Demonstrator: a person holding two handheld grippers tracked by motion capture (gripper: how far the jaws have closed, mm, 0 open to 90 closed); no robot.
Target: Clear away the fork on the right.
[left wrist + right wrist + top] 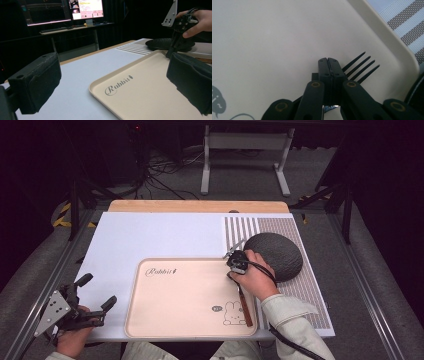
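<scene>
Hovering over the cream tray (165,320) on the table (150,235): right gripper (329,65), jaws pressed together above a fork (359,68), seemingly just placed; left gripper (95,292) spread, idle; next, likely withdraw.

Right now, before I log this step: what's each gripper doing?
Left gripper: open, holding nothing, beside the tray.
Right gripper: jaws shut over the fork on the tray; a grip cannot be confirmed.

The high view looks down on the table, both gripper views sit low, all sharing the tray (190,292).
</scene>
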